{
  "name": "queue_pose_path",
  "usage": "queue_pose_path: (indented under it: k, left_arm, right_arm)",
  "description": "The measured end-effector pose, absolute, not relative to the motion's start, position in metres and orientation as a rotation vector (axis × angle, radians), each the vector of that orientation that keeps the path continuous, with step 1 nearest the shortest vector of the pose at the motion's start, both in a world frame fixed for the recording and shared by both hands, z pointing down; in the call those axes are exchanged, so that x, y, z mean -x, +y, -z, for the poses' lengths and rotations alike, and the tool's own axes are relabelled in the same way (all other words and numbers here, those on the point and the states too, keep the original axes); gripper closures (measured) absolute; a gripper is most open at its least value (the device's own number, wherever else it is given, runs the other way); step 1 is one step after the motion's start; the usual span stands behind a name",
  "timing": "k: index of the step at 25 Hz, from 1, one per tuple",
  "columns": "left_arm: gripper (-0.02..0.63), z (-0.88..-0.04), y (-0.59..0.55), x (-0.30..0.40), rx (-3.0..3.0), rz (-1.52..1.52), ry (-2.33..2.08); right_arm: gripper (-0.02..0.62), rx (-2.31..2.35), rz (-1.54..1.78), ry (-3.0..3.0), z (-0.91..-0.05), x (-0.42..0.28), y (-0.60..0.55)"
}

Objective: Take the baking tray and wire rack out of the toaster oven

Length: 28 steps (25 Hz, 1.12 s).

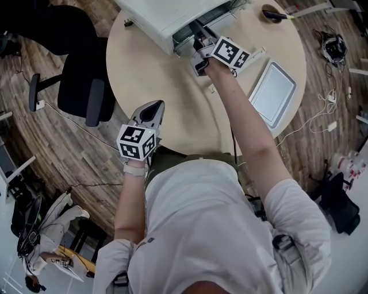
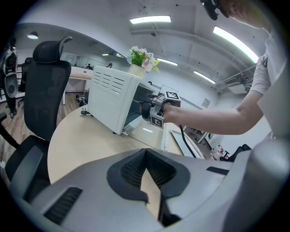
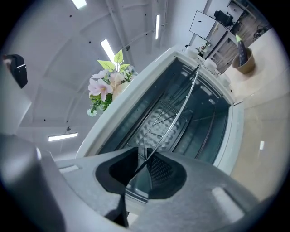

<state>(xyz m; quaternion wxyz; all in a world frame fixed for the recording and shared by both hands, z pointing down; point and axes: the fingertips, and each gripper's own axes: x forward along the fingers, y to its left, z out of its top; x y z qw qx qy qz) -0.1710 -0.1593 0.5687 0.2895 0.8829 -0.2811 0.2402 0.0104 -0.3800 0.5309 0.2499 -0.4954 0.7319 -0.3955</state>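
Note:
The white toaster oven (image 1: 167, 20) stands open at the far side of the round table (image 1: 161, 74). My right gripper (image 1: 198, 43) reaches into its mouth. In the right gripper view it (image 3: 144, 161) is shut on the front wire of the wire rack (image 3: 181, 104), which slants out of the oven cavity. The grey baking tray (image 1: 274, 93) lies on the table to the right of the oven, apart from both grippers. My left gripper (image 1: 150, 109) hovers near the table's front edge, shut with nothing in it (image 2: 145, 156).
A black office chair (image 1: 86, 86) stands left of the table. A small bowl (image 1: 275, 14) sits at the table's far right. Flowers (image 3: 108, 86) stand on top of the oven. Cables and plugs (image 1: 330, 49) lie on the floor at the right.

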Motion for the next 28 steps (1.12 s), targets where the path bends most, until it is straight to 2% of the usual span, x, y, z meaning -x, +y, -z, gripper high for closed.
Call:
queue_pose_path:
  k: [28]
  left_arm:
    - [0.606,-0.547,-0.095,0.126,-2.364,-0.614,-0.811]
  right_arm:
    - [0.583,1.179,1.226,1.826,-0.539,-0.061,-0.260]
